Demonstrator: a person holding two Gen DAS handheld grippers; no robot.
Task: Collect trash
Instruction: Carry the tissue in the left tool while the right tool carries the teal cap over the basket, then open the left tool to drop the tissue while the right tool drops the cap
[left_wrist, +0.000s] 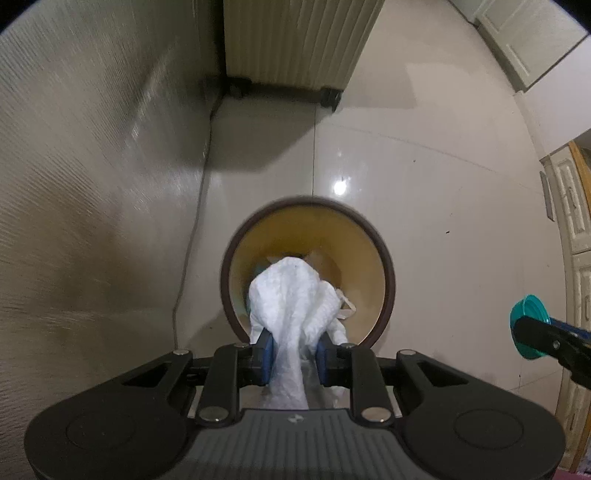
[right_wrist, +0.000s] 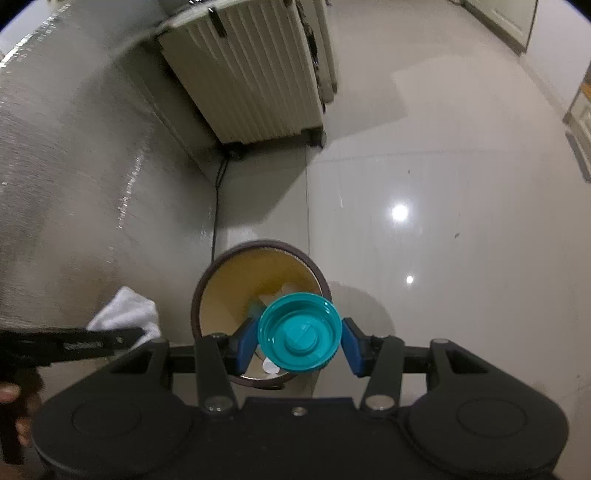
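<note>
1. Below both grippers, on the glossy tiled floor (left_wrist: 424, 192), stands a round waste bin (left_wrist: 380, 236) with a dark rim and a yellow inside; some scraps already lie at its bottom.
2. Clenched on a crumpled white paper towel (left_wrist: 295, 295), the left gripper (left_wrist: 295, 356) points steeply down, and the towel's free end hangs over the bin's mouth, toward the near part of the rim.
3. Between its blue pads the right gripper (right_wrist: 300, 345) grasps a teal plastic lid (right_wrist: 299, 332), held by its edge with the hollow side facing the camera.
4. From the right wrist view the lid sits over the near right part of the bin's opening, so the bin lies almost straight beneath it.
5. Neither hand looks clearly nearer; both loads seem lined up over the mouth, the towel left of the lid.
6. My guess is that the coming move is a plain release, the lid risking a bounce off the rim.
</note>
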